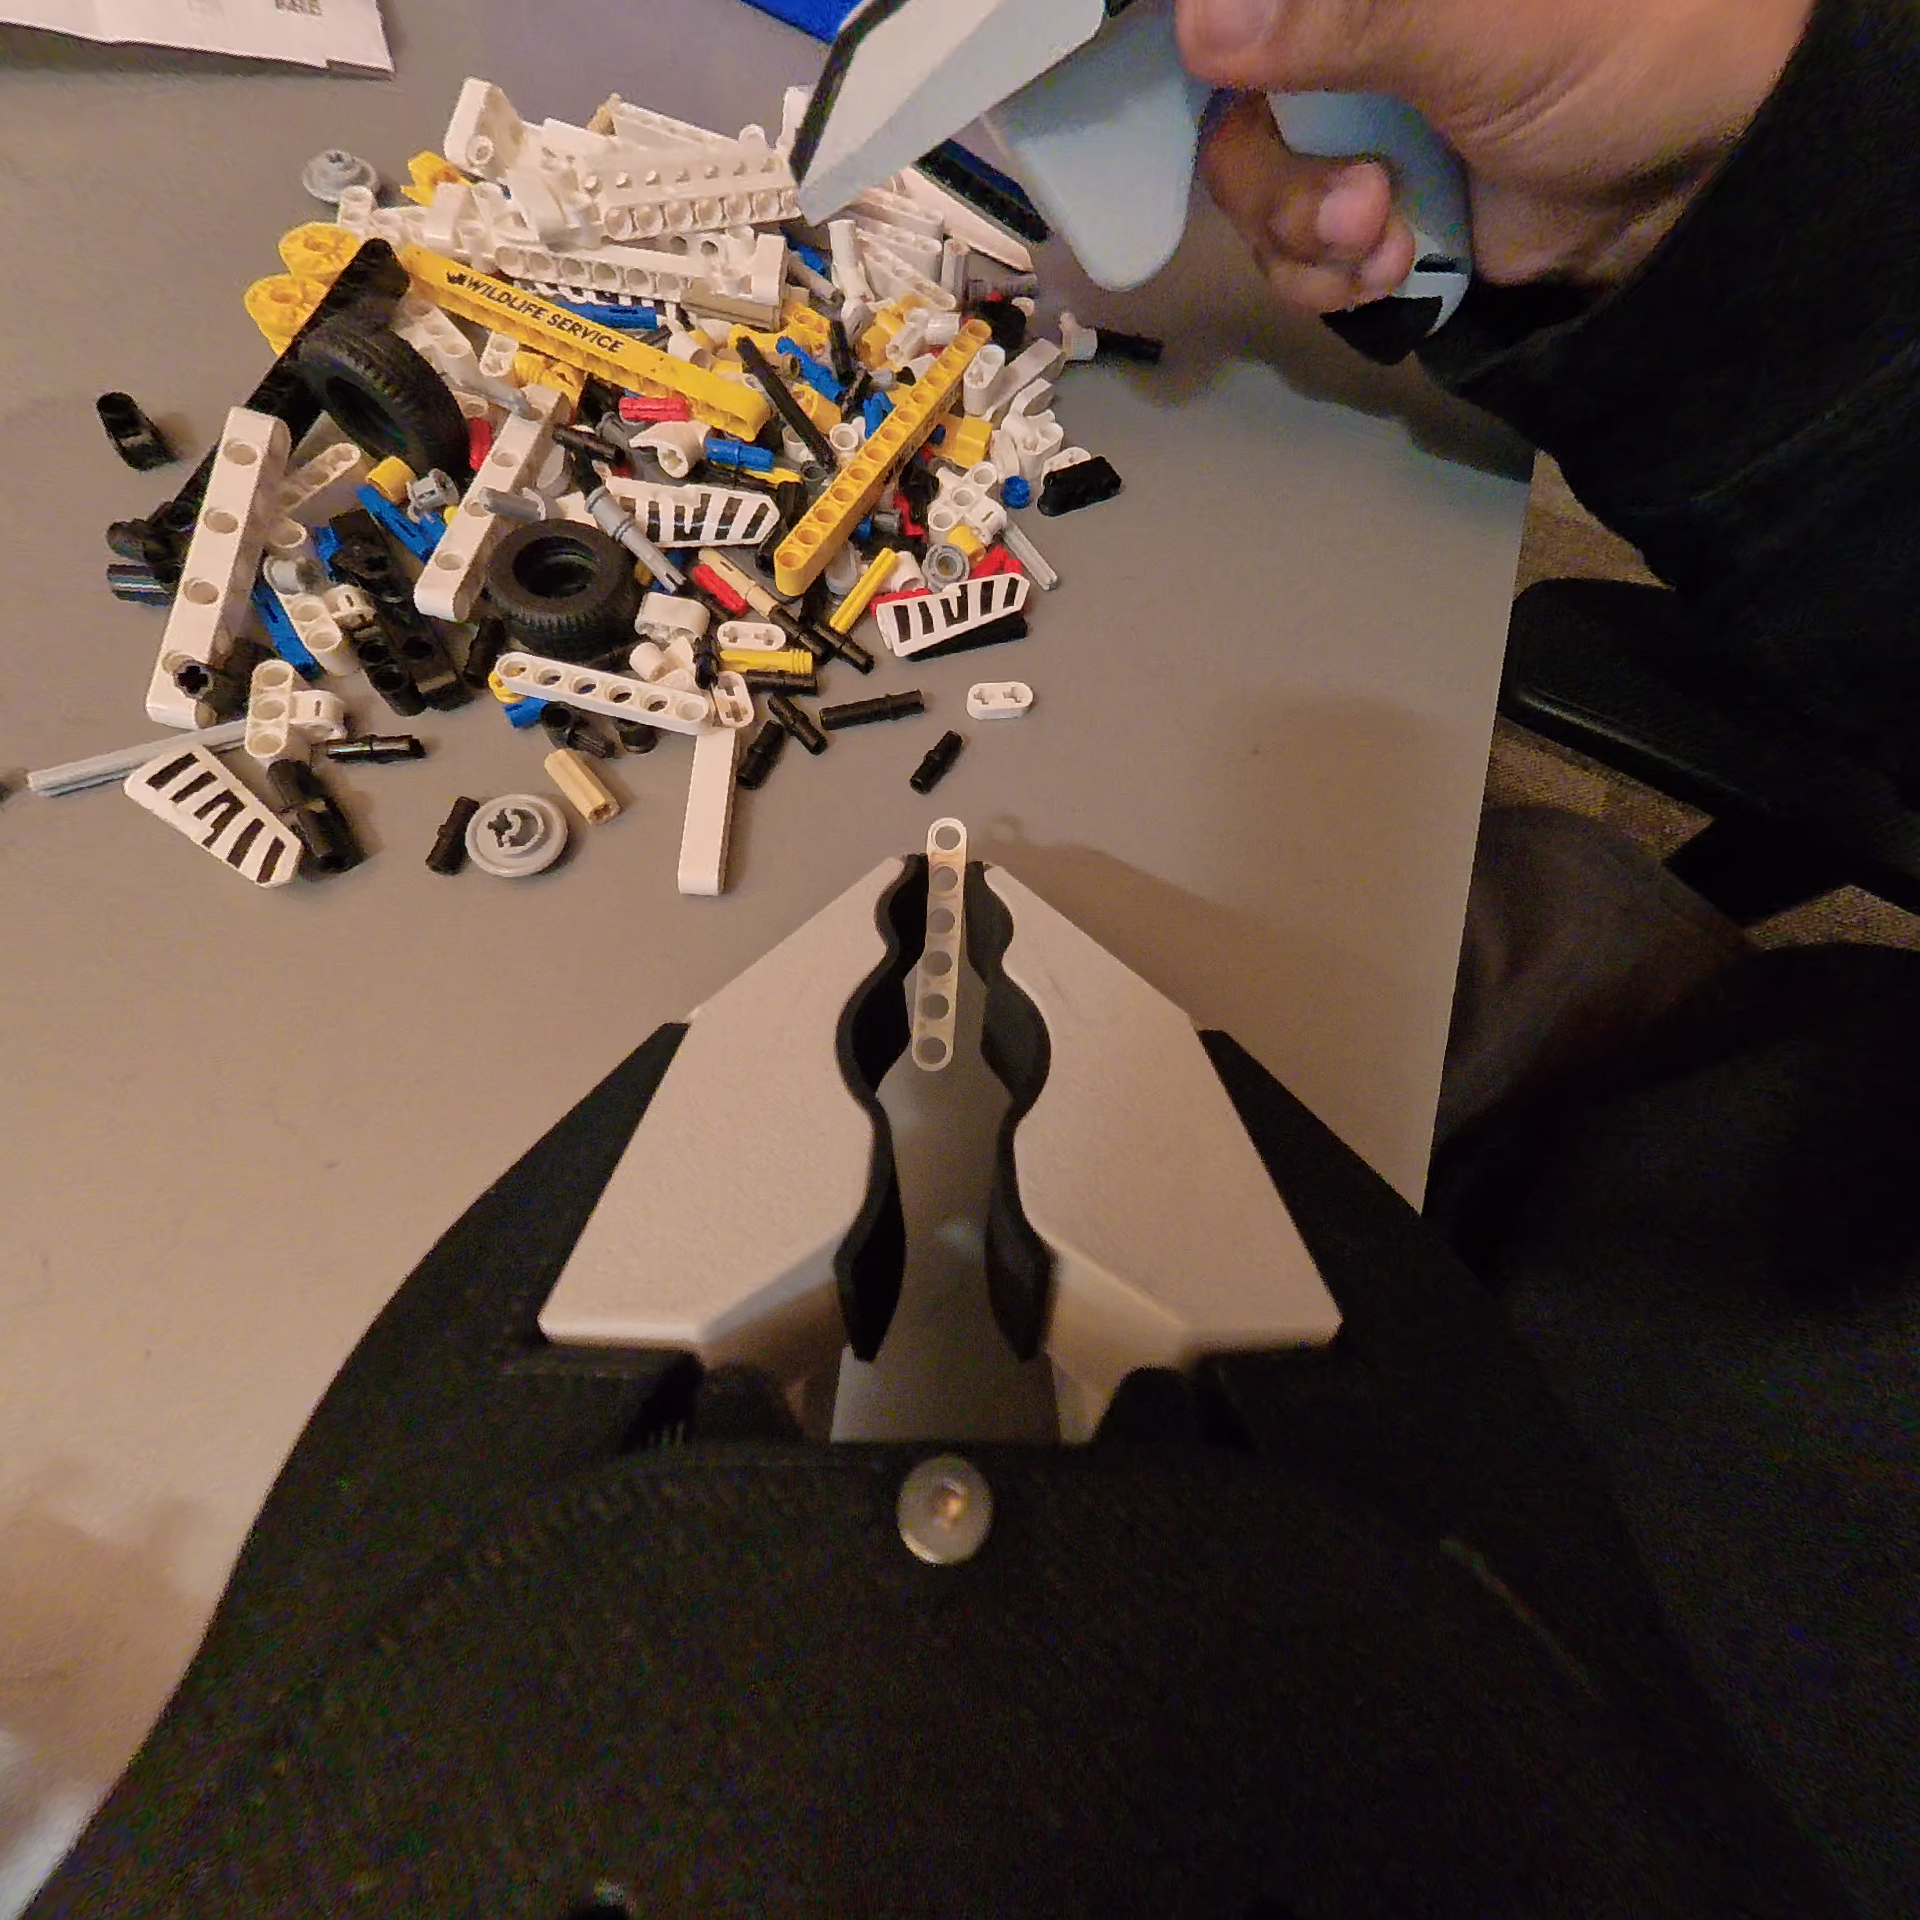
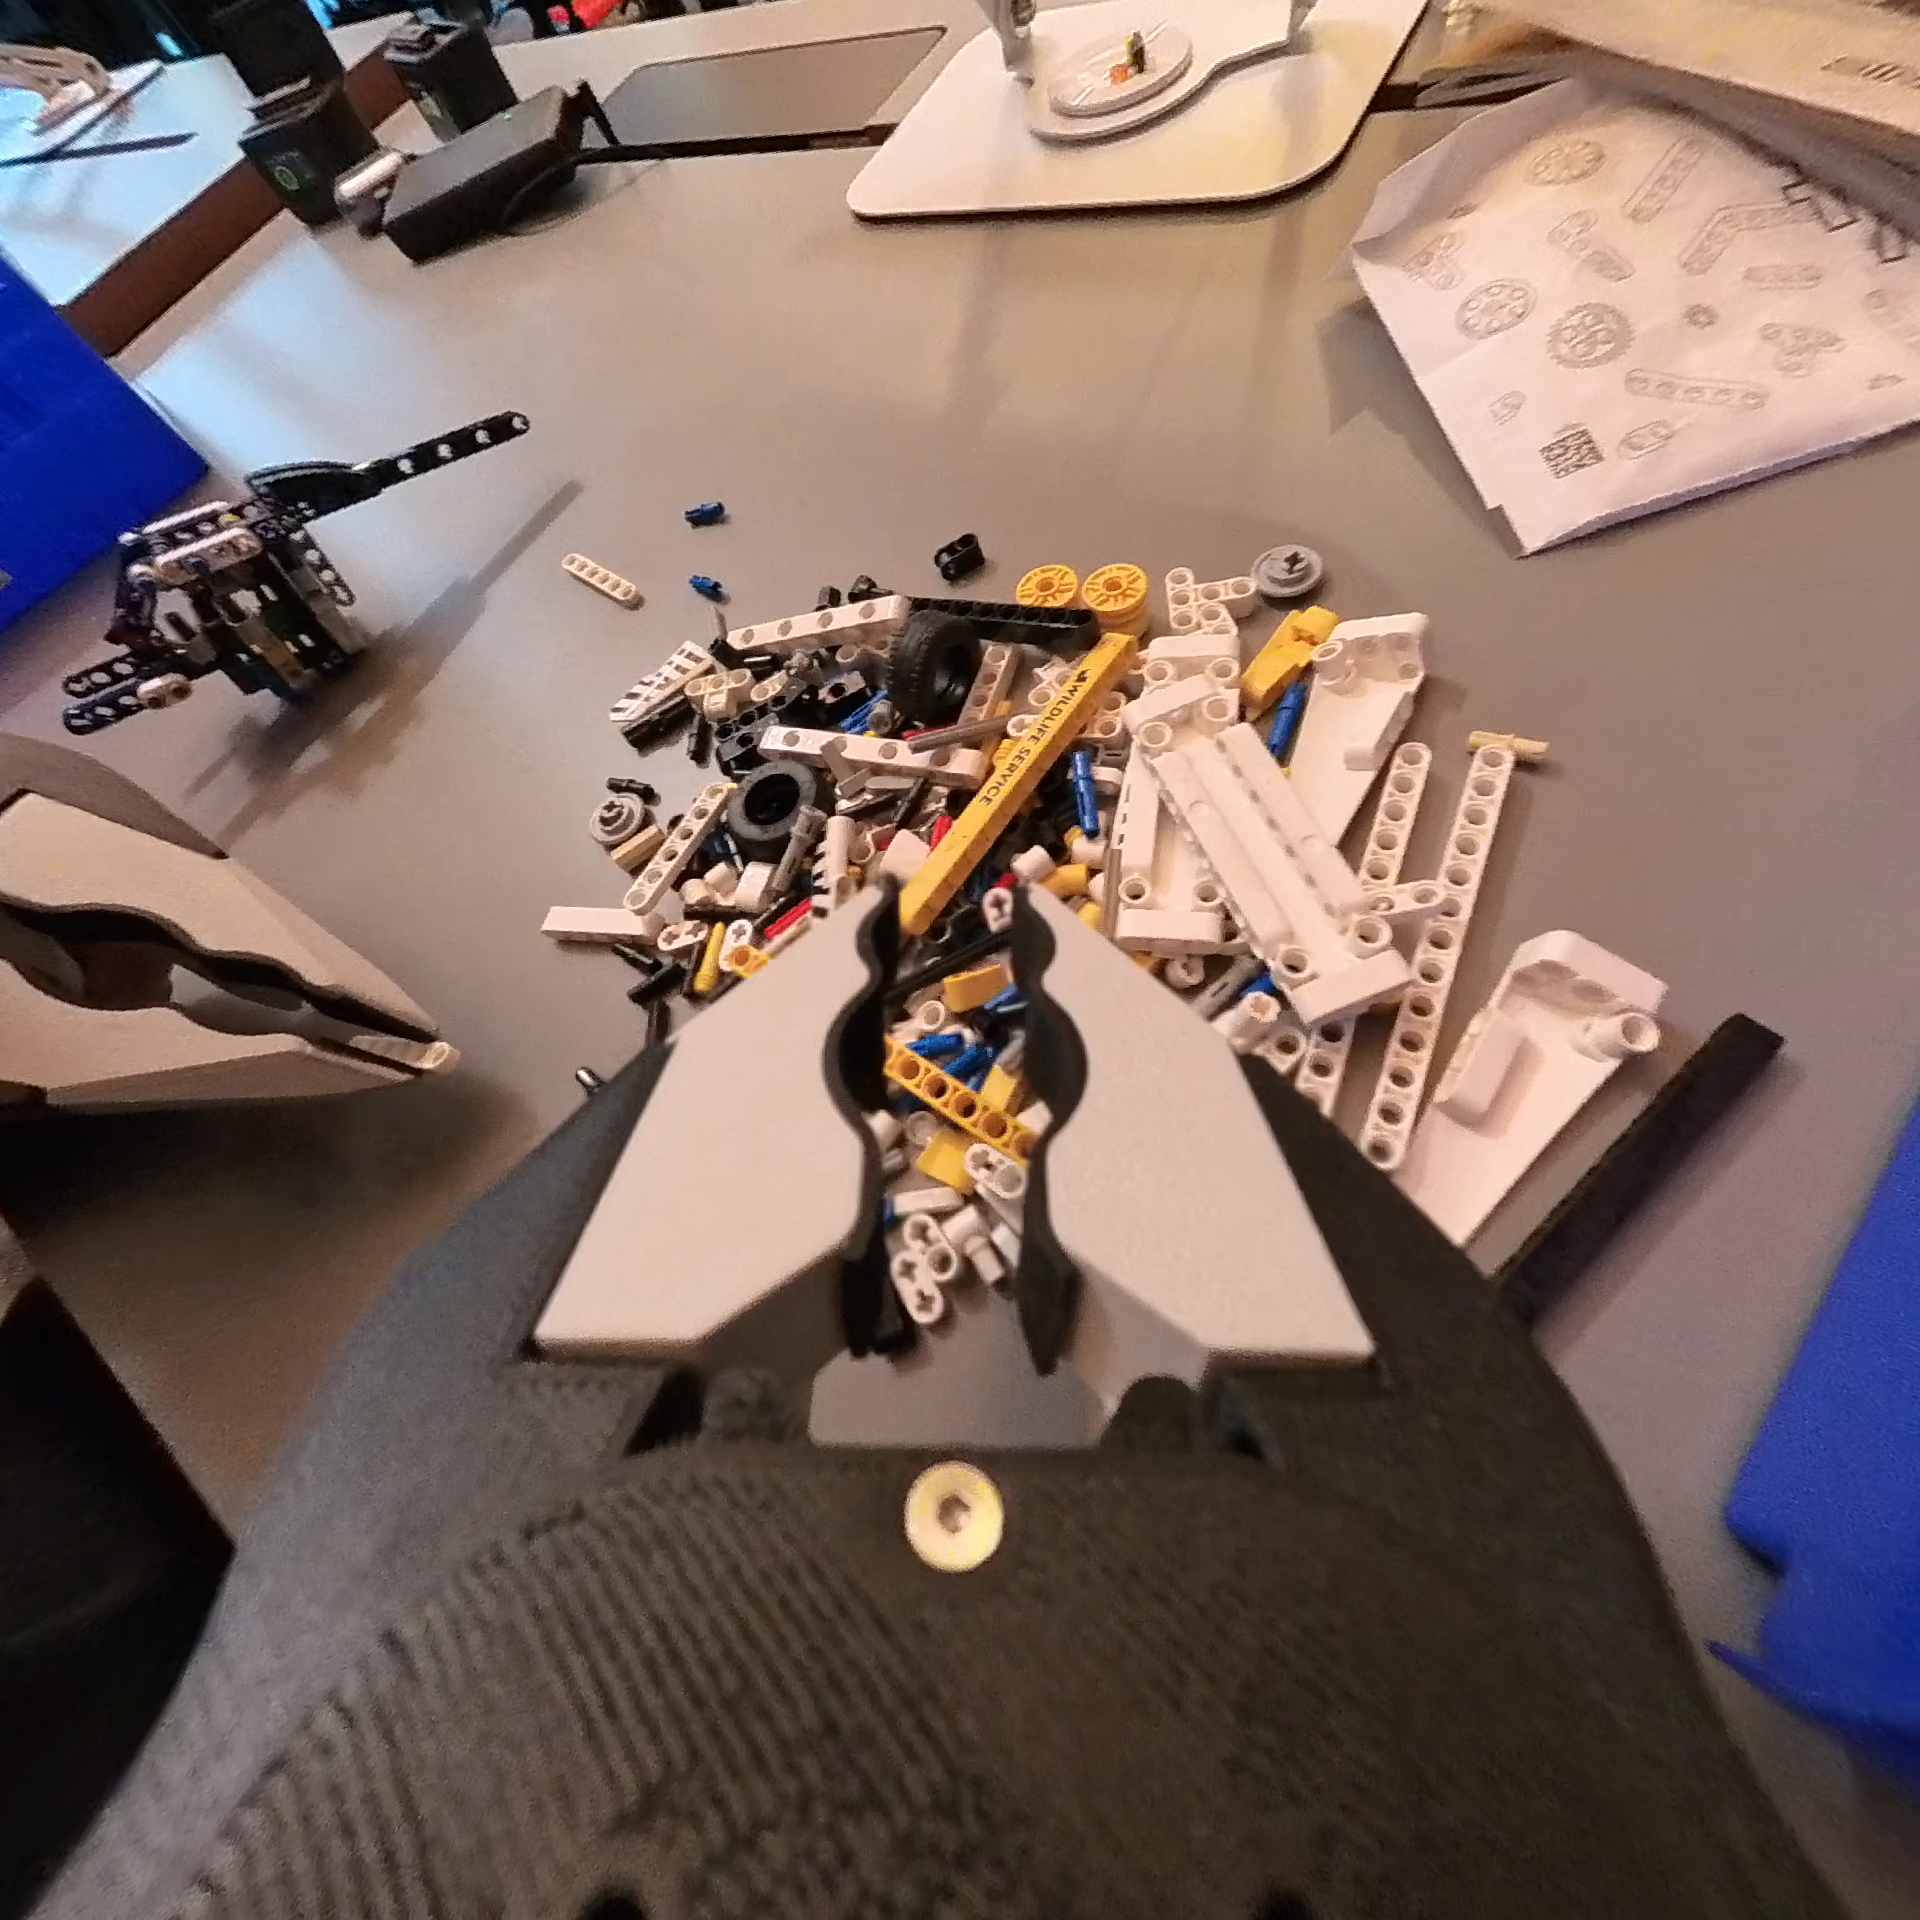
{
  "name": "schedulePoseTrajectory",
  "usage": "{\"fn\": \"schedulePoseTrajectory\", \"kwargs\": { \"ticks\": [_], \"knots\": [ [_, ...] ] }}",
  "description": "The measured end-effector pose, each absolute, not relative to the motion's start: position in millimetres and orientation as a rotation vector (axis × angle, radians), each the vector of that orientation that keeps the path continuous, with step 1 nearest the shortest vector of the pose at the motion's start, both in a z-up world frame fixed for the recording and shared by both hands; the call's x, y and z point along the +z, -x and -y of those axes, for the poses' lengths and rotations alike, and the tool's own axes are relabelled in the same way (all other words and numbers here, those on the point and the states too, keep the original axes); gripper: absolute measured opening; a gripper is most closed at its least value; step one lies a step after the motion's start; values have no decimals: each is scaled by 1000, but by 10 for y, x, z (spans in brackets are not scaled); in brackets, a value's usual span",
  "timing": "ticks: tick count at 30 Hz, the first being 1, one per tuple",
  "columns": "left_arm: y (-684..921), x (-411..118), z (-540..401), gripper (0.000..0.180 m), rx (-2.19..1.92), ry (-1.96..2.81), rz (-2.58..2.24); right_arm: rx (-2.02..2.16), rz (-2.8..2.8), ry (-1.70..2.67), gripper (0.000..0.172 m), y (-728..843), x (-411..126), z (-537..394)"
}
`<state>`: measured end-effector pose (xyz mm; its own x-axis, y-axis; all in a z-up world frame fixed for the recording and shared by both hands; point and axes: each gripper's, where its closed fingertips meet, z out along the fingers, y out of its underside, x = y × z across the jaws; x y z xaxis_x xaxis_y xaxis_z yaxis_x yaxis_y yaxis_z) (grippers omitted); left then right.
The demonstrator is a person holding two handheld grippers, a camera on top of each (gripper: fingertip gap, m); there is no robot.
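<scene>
My left gripper (image 1: 945, 868) is shut on a thin white beam with holes (image 1: 938, 966), which stands upright between the pads, its top hole poking past the fingertips. It hovers over the grey table (image 1: 1195, 727), just short of a pile of loose building-toy pieces (image 1: 623, 468). The right wrist view shows this gripper at the left, with the beam's tip (image 2: 426, 1055) at its fingertips. My right gripper (image 2: 954, 899) is open with nothing between its fingers, and sits low over the near side of the pile (image 2: 987, 790). In the left wrist view a hand holds it above the pile's far side (image 1: 831, 177).
A partly built black model (image 2: 229, 613) stands at the left. A paper sheet with part drawings (image 2: 1662, 312) lies at the back right. A blue box (image 2: 1839, 1455) and a black strip (image 2: 1642, 1143) lie at the right. The table's edge (image 1: 1475, 831) is close on my left gripper's right. Spacing between my two grippers at the tips: around 15 centimetres.
</scene>
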<state>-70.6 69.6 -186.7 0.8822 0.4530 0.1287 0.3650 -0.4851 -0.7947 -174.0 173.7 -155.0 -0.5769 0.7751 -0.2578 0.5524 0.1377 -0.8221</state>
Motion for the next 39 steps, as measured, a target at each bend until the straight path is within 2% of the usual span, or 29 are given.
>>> {"fn": "schedulePoseTrajectory", "kwargs": {
  "ticks": [7, 12, 15, 20, 21, 24, 27, 32, 35, 39],
  "knots": [
    [717, -1789, -694, 7, 106, 2077, 594, 1481, 2092, 1134, 19, 1627, -1279, -1729],
    [744, -1554, -711, 7, -12, 1886, 645, 1556, 2125, 702, 29, 1174, -1131, -1224],
    [837, -1287, -635, 7, -174, 1620, 764, 1390, 2039, 354, 39, 923, -1134, -916],
    [822, -987, -548, 6, -542, 1266, 829, 1171, 1780, 18, 34, 744, -1051, -580],
    [826, -949, -529, 6, -589, 1209, 837, 1197, 1770, 6, 37, 711, -1032, -520],
    [817, -875, -494, 6, -701, 1096, 840, 1278, 1845, 46, 63, 677, -1052, -395],
    [778, -840, -498, 6, -740, 1069, 825, 1344, 1873, 80, 69, 670, -1027, -344],
    [674, -799, -567, 6, -800, 1079, 787, 1378, 1854, 94, 62, 677, -956, -327],
    [630, -799, -598, 6, -815, 1101, 772, 1368, 1846, 84, 50, 685, -944, -350],
    [609, -796, -613, 6, -820, 1112, 757, 1367, 1850, 59, 50, 663, -941, -369]
  ]
}}
